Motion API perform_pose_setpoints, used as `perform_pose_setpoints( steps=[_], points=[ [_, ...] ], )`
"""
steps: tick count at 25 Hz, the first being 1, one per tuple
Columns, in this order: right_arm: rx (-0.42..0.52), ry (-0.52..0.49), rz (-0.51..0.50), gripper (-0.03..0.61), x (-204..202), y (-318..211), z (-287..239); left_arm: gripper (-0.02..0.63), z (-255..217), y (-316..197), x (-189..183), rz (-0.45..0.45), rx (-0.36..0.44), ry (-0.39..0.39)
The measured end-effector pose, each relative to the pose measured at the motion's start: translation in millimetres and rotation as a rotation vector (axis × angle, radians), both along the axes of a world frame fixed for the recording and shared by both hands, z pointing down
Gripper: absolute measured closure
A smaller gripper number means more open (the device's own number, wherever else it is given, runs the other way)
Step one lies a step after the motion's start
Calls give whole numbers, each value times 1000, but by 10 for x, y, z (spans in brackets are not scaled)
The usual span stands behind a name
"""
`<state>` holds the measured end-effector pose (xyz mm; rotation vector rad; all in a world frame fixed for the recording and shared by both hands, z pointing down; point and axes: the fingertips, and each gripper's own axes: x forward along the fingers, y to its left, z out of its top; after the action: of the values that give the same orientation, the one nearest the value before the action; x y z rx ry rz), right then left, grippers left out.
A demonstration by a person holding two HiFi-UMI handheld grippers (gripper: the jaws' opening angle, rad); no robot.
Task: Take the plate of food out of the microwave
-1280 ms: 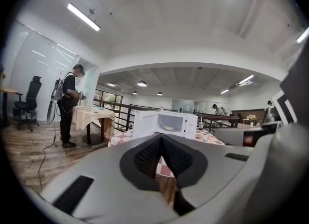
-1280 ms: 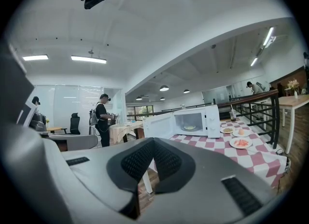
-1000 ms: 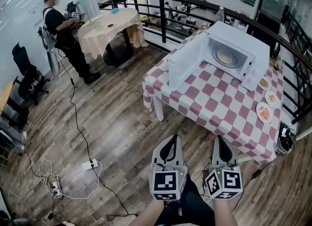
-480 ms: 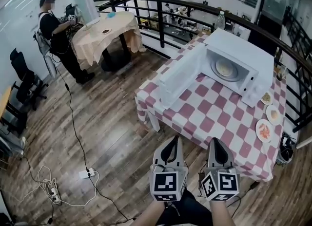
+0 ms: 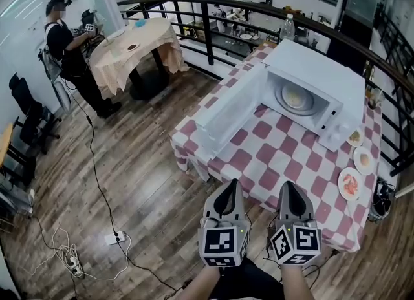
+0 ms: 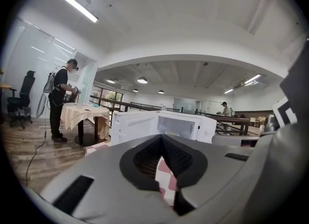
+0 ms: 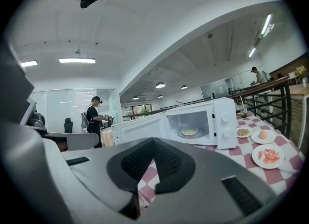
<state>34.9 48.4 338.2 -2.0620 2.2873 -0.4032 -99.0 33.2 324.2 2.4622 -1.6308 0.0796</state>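
Observation:
A white microwave [image 5: 315, 80] stands on a table with a red-and-white checked cloth [image 5: 278, 156], its door [image 5: 228, 116] swung wide open to the left. Inside it a plate of pale food [image 5: 294, 98] rests on the turntable; the right gripper view shows the same plate [image 7: 189, 132]. My left gripper [image 5: 231, 183] and right gripper [image 5: 286, 186] hang side by side in front of the table's near edge, well short of the microwave. Both are shut with nothing between their jaws. In the left gripper view the microwave [image 6: 164, 124] is straight ahead.
Three small plates of food [image 5: 351, 184] lie on the table right of the microwave. A black railing [image 5: 213, 17] runs behind it. A person [image 5: 63, 40] stands at a second clothed table [image 5: 132, 46] at the far left. Cables and a power strip [image 5: 115, 235] lie on the wooden floor.
The table and microwave have come nearer and shifted toward the middle of the head view. Both grippers keep the same place in the view and stay shut.

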Motion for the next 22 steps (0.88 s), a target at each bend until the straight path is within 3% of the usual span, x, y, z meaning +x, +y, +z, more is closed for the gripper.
perform_pose_setpoints(
  steps=[8, 22],
  points=[
    [-8, -23, 33, 577, 192, -195, 56, 606, 68, -226, 154, 14, -18, 1],
    [-20, -12, 140, 577, 592, -706, 119, 606, 158, -890, 608, 121, -33, 12]
  ],
)
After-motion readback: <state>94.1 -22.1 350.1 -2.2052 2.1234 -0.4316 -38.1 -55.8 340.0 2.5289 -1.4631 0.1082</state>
